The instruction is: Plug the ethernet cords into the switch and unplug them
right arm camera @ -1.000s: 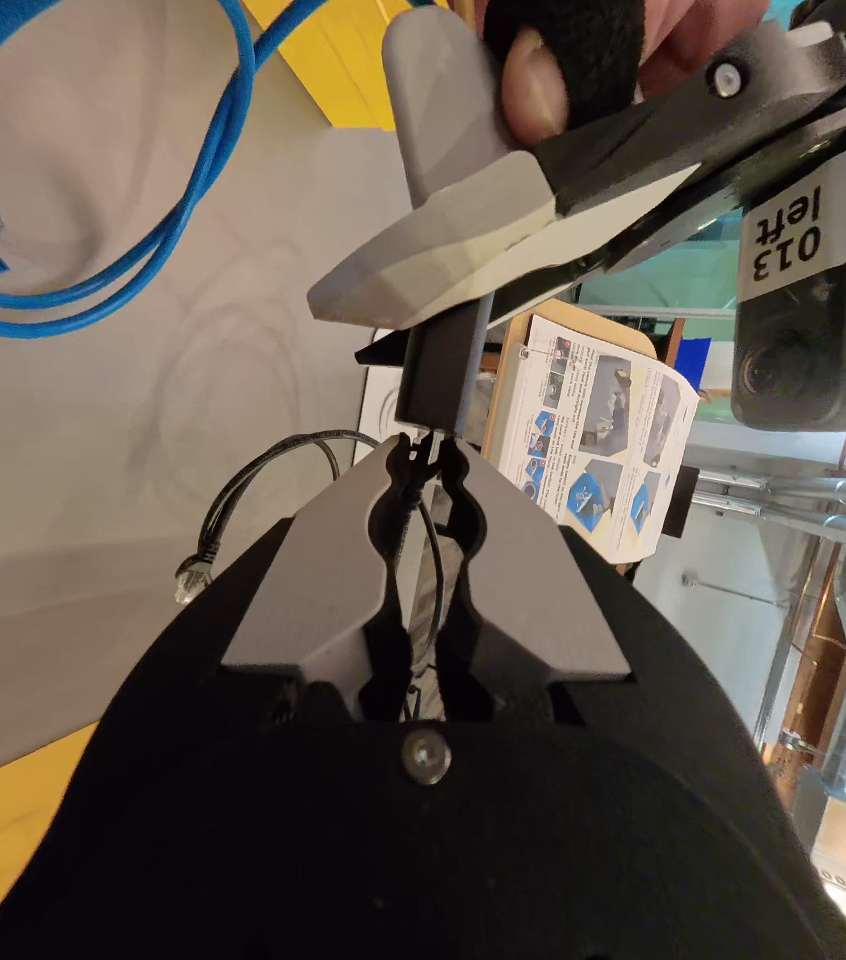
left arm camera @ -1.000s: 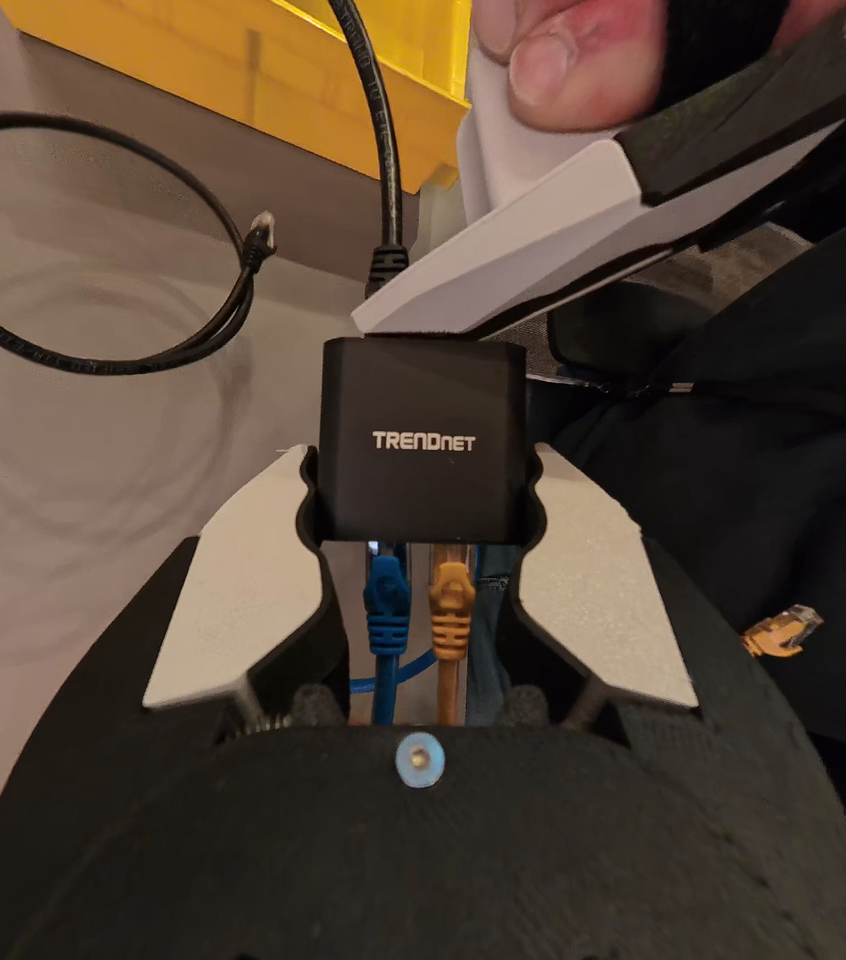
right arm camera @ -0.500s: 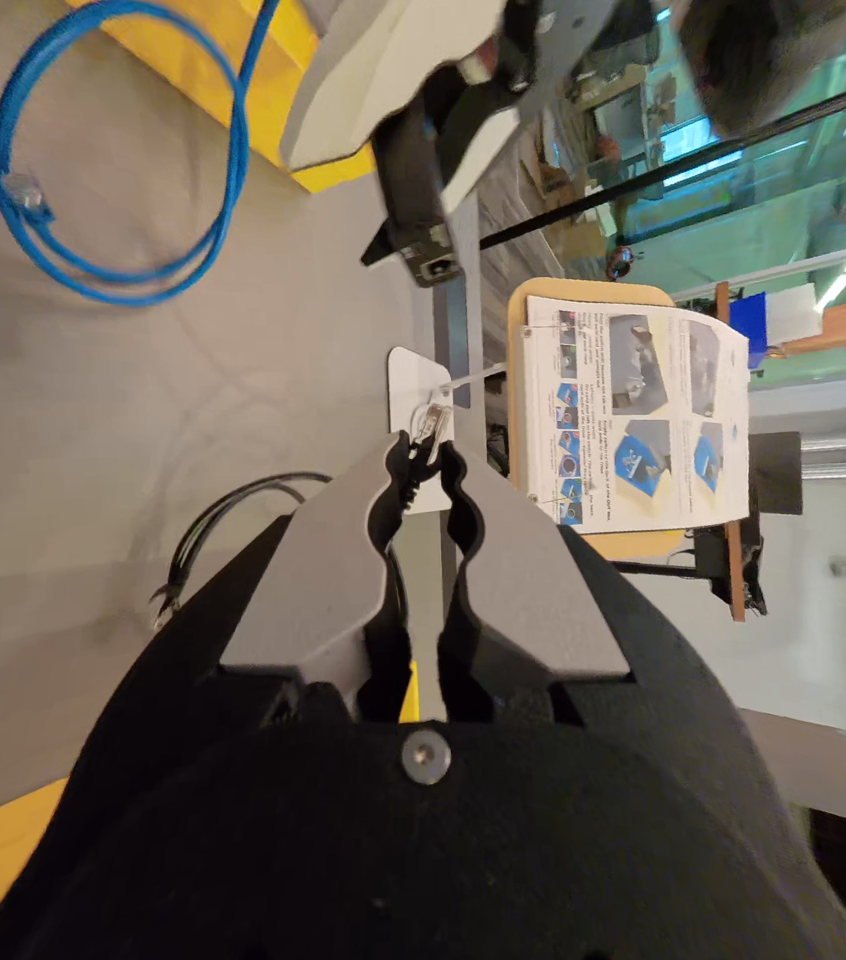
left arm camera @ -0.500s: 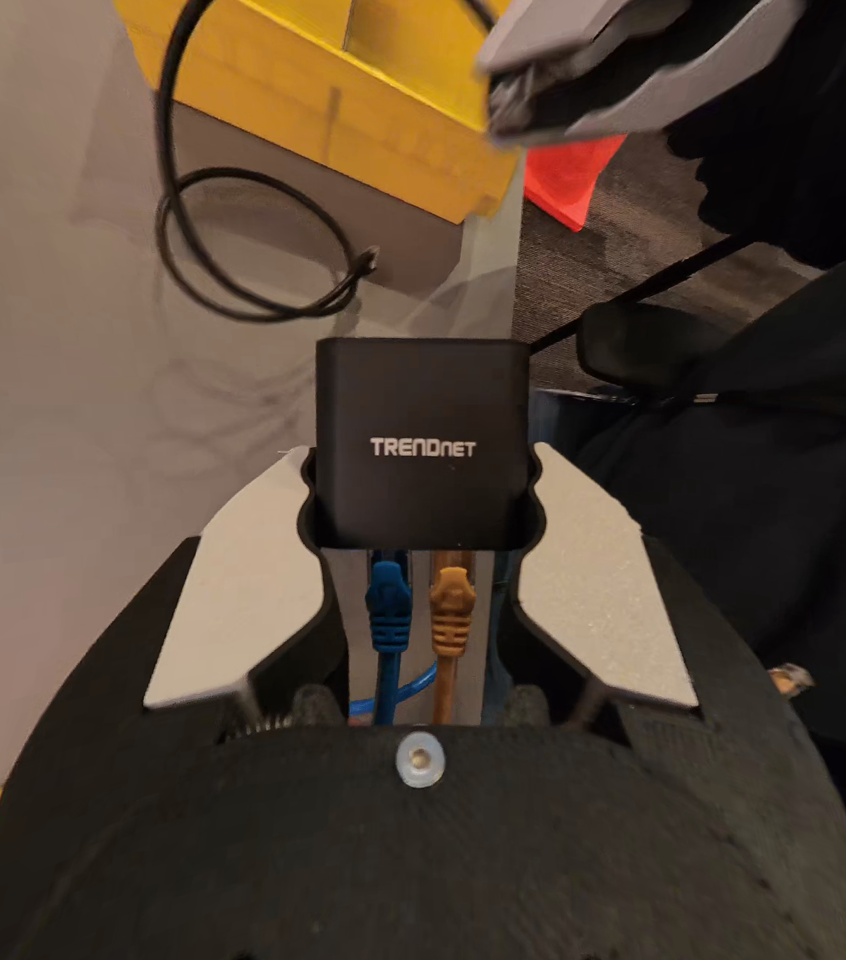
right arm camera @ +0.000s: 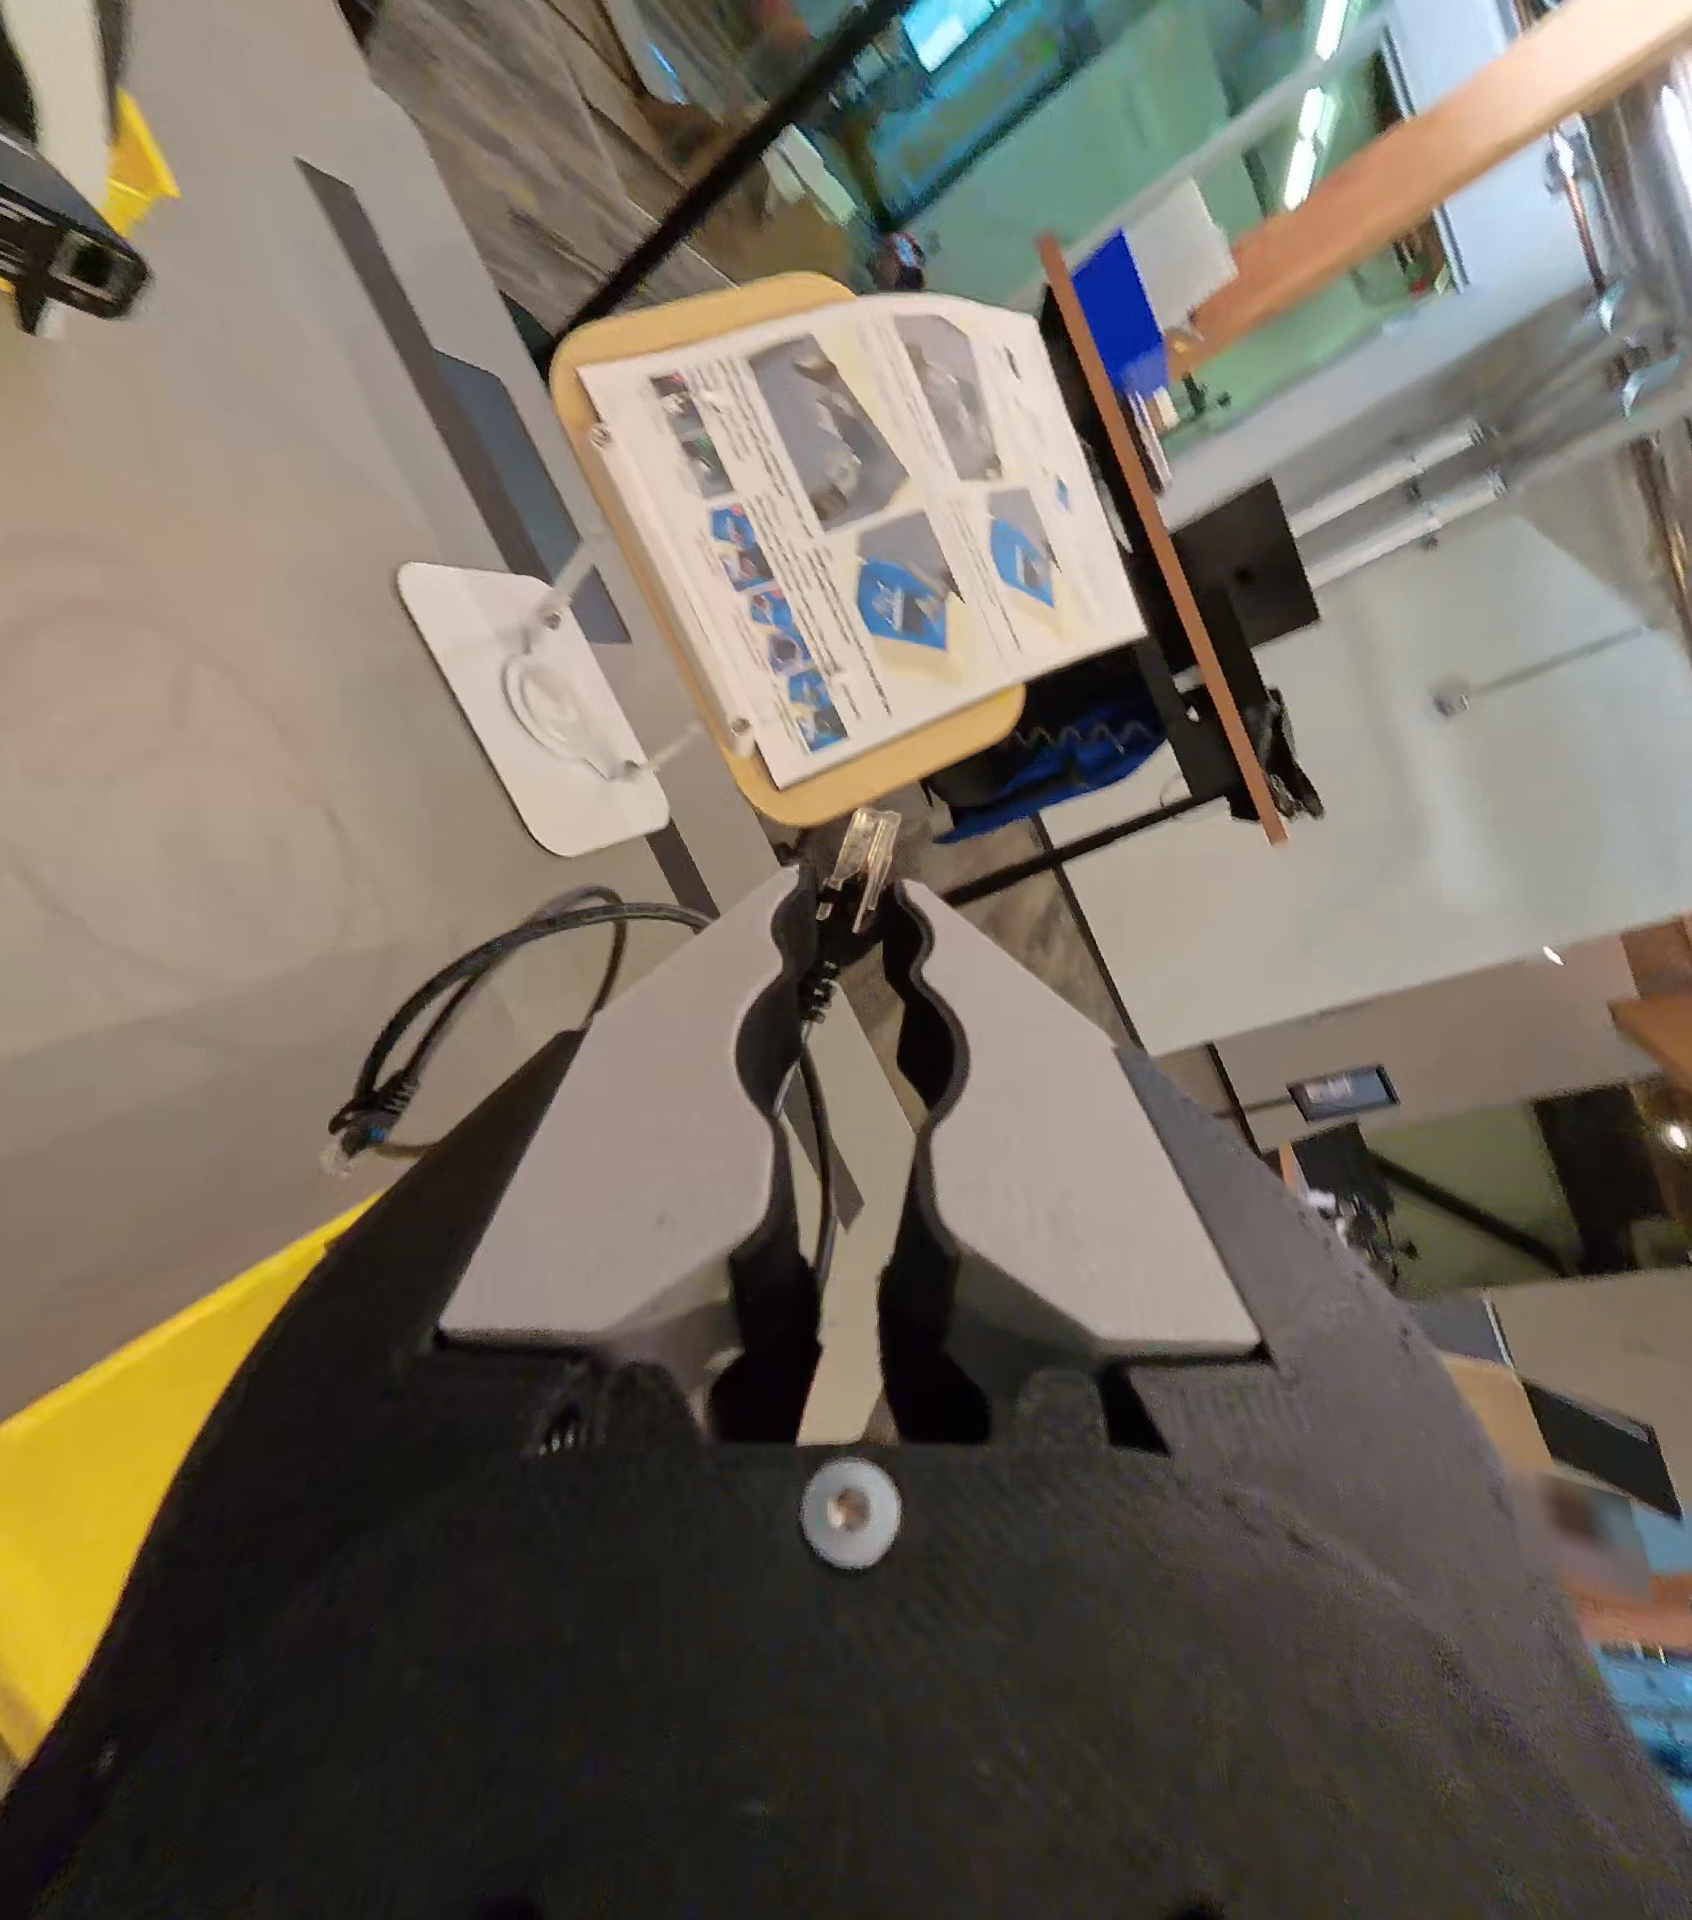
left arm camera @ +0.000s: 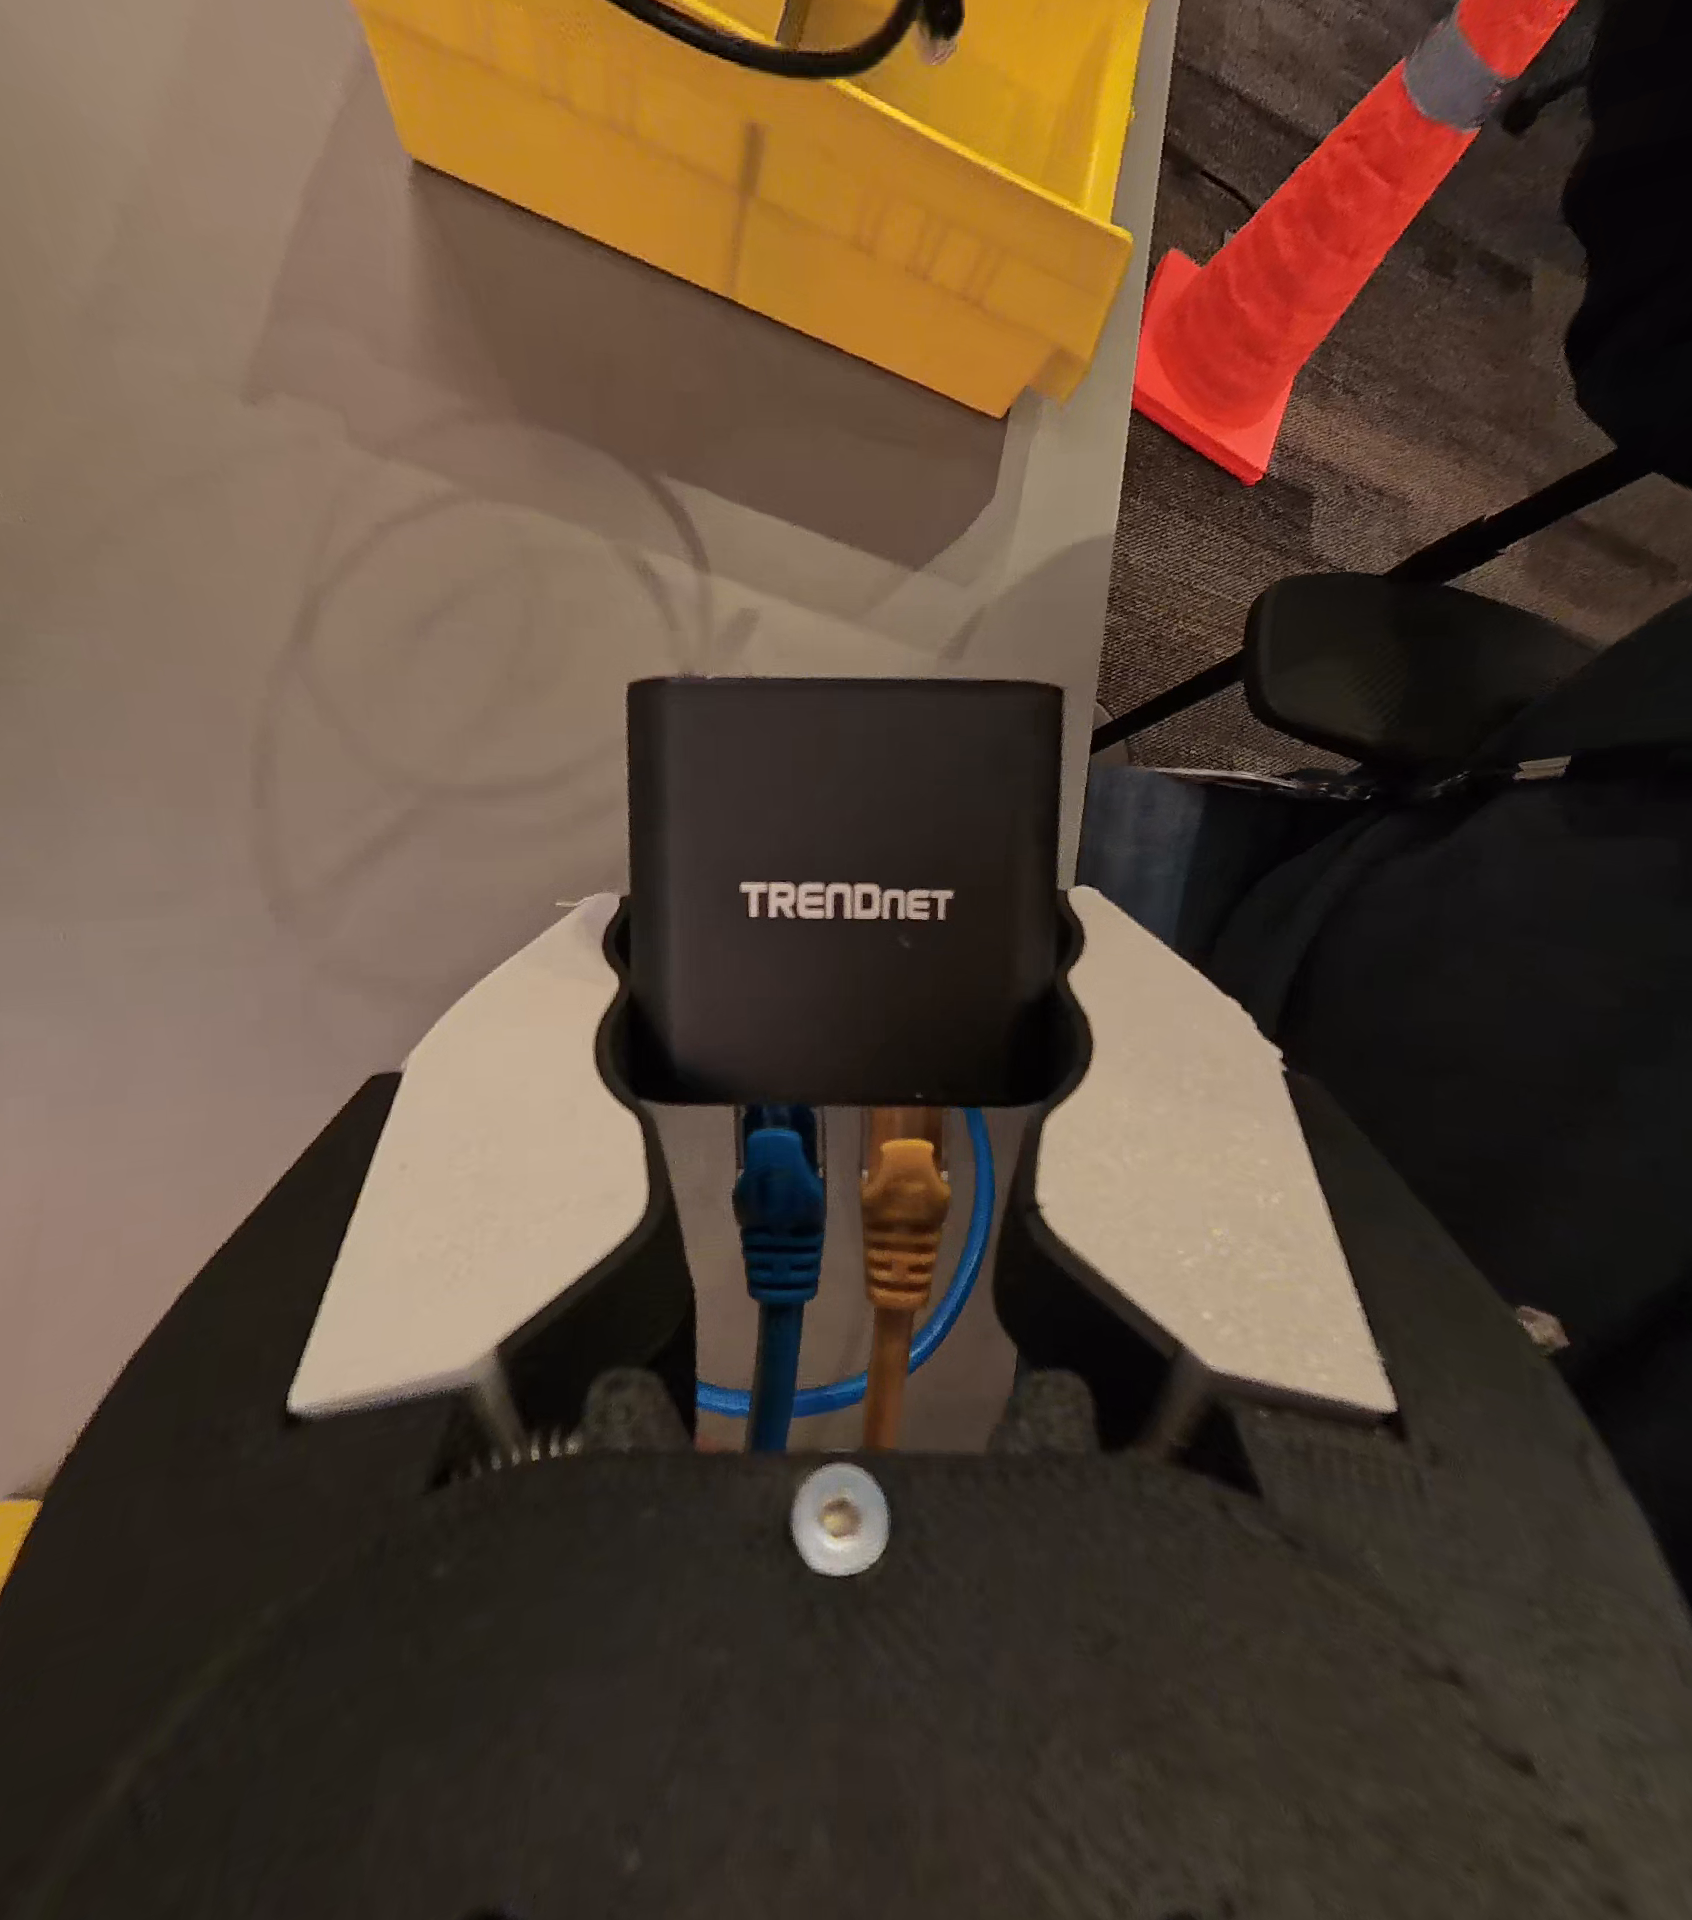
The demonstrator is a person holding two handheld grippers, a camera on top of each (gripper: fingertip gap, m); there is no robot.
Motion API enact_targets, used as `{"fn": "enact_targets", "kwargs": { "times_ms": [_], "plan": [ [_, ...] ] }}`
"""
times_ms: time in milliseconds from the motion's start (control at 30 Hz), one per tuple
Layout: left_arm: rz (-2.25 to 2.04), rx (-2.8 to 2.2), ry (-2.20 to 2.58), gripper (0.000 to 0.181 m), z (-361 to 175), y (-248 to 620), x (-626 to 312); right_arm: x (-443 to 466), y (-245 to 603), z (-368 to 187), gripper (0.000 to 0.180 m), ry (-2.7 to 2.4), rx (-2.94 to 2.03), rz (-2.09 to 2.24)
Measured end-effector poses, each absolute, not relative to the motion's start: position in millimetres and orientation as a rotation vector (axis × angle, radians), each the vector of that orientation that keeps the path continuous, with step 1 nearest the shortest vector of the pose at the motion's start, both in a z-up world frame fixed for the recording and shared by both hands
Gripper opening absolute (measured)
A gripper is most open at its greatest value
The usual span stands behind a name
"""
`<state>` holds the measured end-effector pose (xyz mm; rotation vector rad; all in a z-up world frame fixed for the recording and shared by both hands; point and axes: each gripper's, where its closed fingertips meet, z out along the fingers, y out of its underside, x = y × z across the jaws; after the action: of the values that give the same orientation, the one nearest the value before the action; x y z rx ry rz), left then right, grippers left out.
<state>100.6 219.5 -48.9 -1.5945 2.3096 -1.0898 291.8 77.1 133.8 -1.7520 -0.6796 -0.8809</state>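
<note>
Right now the big grey surface (left arm camera: 146, 727) fills the left side of both views. Only the left wrist view shows the orange cone (left arm camera: 1278, 260) on the carpet and the yellow bin (left arm camera: 769, 208) at the far edge of the surface. Only the right wrist view shows the paper sheet with pictures (right arm camera: 852, 530) on its wooden board, held up by a white stand (right arm camera: 530, 707). The left tool (left arm camera: 844, 997) points forward and level over the edge of the surface. Its two fingers are closed tight on the sides of the black switch (left arm camera: 844, 883), so the switch is up in the air. A blue cord (left arm camera: 774, 1205) and an orange cord (left arm camera: 902, 1210) are plugged into the near side of the switch, side by side. The right tool (right arm camera: 847, 914) is tipped over sideways, so the room looks turned. Its fingers are a little apart, with a gap between the tips. The black cord (right arm camera: 821, 1091) runs through that gap and lies against the left finger, and its clear plug (right arm camera: 863, 852) sticks out past the tips. I cannot tell if the fingers are squeezing it. The cord's other end (right arm camera: 374, 1112) lies on the surface. The switch also shows small in the top left corner of this view.
</note>
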Motion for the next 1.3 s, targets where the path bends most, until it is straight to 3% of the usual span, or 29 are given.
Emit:
{"fn": "enact_targets", "kwargs": {
  "times_ms": [167, 667, 800, 1067, 1300],
  "plan": [
    [-1.075, -1.609, 2.308, 0.073, -57, 221, 98, 316, 38, 132, 0.011, -0.53, -1.769, -0.916],
    [-1.062, -1.616, 2.319, 0.073, -66, 218, 97, 321, -31, 194, 0.011, -0.336, -1.589, -0.849],
    [-1.067, -1.611, 2.323, 0.073, -67, 217, 97, 339, -23, 159, 0.011, -0.317, -1.699, -0.897],
    [-1.064, -1.623, 2.325, 0.073, -73, 217, 92, 376, -1, 30, 0.011, -0.173, -1.916, -0.741],
    [-1.05, -1.633, 2.329, 0.073, -74, 220, 92, 342, 17, -1, 0.011, -0.172, -1.928, -0.533]
  ]
}}
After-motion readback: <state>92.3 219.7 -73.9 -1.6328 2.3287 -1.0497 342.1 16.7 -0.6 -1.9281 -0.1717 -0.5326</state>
